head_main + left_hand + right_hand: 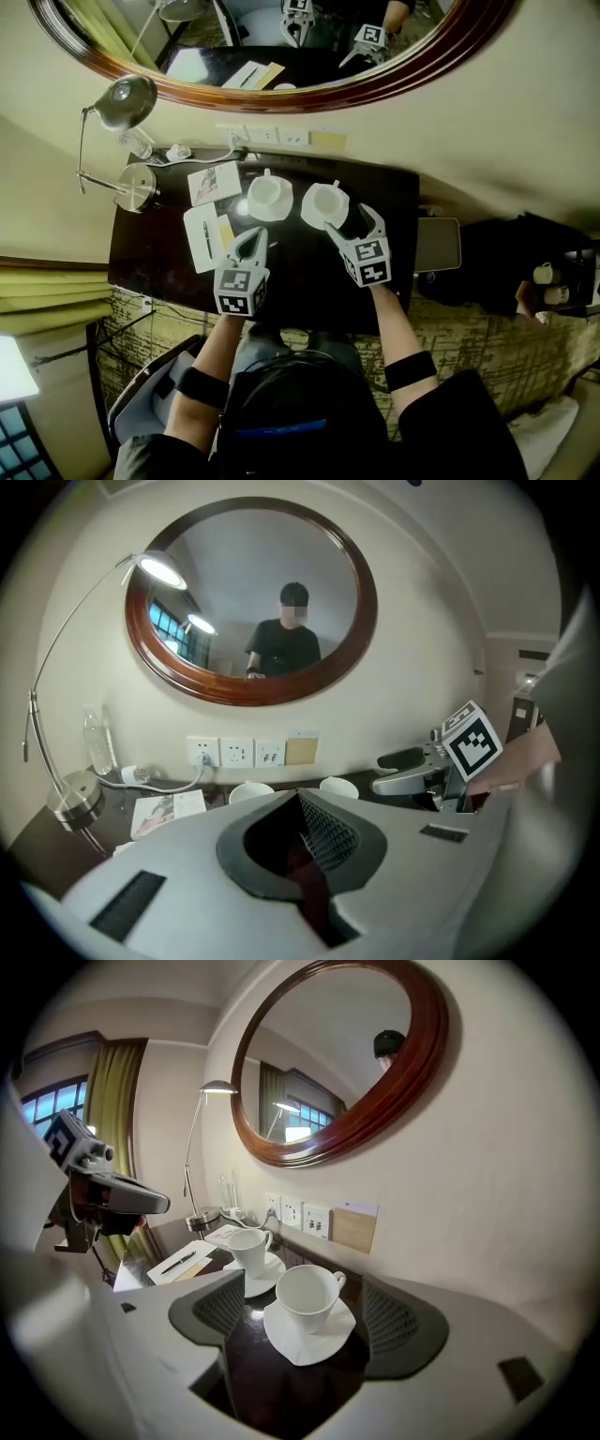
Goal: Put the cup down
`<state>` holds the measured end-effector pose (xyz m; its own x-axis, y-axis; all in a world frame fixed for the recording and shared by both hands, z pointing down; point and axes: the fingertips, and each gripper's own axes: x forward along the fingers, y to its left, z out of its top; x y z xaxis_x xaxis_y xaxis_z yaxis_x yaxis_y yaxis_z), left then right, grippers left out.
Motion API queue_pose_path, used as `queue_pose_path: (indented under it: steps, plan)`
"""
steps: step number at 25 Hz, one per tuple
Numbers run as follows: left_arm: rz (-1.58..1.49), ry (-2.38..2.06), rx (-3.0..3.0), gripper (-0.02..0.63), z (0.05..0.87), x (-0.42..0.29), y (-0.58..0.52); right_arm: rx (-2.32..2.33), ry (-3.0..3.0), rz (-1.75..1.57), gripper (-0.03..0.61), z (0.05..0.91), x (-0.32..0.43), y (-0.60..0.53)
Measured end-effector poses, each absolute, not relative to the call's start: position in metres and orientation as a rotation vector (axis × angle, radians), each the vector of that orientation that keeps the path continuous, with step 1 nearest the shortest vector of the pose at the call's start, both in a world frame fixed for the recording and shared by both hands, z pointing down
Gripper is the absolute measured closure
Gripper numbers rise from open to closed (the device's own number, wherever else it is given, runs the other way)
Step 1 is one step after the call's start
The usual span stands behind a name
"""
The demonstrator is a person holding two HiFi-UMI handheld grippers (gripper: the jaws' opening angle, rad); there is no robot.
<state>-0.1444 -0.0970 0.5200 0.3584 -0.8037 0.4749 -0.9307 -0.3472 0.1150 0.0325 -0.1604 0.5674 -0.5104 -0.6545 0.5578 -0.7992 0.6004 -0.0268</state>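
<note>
– Right gripper (347, 228): were its jaws on anything?

– No. They stood wide apart, and the cup (305, 1297) showed between them without either pad touching it. It sat upright on its saucer (298, 1346), handle turned toward the wall, on the dark desk (309, 272).

– So the putting down was done?

– I judged it so. The cup rested on its own (nothing pinched it, nothing propped it), and what seemed left was only to draw the gripper clear without clipping the rim or the saucer's edge.

– And the left gripper (251, 239)?

– Jaws closed together with nothing between them. It hung above the desk, near the notepad (204, 236), with no part in the job that I could see.

– Anything in the cups?

– The nearer one looked empty, white all the way down. A second cup (248, 1249) stood just beside it on another saucer (269, 1283), closer to the lamp (127, 103); its inside looked bare too, though I saw less of it.
</note>
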Motion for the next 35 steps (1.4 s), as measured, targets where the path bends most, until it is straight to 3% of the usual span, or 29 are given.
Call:
queue_pose_path:
  steps: [4,7,12,13,16,35]
  plan:
    - [0.442,-1.565,2.271,0.612,0.499,-0.16,-0.101,1.231,-2.349,0.474,0.202,0.541,0.043,-0.147]
    - [0.416,-1.54,2.283,0.612,0.49,-0.16,-0.093,1.252,-2.352,0.499,0.288,0.527,0.046,-0.132]
    - [0.392,-1.52,2.318,0.612,0.479,-0.165,-0.089,1.284,-2.356,0.534,0.374,0.509,0.044,-0.121]
    - [0.394,-1.506,2.328,0.612,0.478,-0.165,-0.087,1.298,-2.357,0.53,0.402,0.505,0.045,-0.119]
    - [0.398,-1.463,2.347,0.612,0.476,-0.164,-0.081,1.351,-2.367,0.576,0.568,0.497,0.049,-0.112]
    - [0.44,-1.363,2.405,0.612,0.469,-0.165,-0.055,1.416,-2.239,0.589,0.578,0.504,0.066,-0.045]
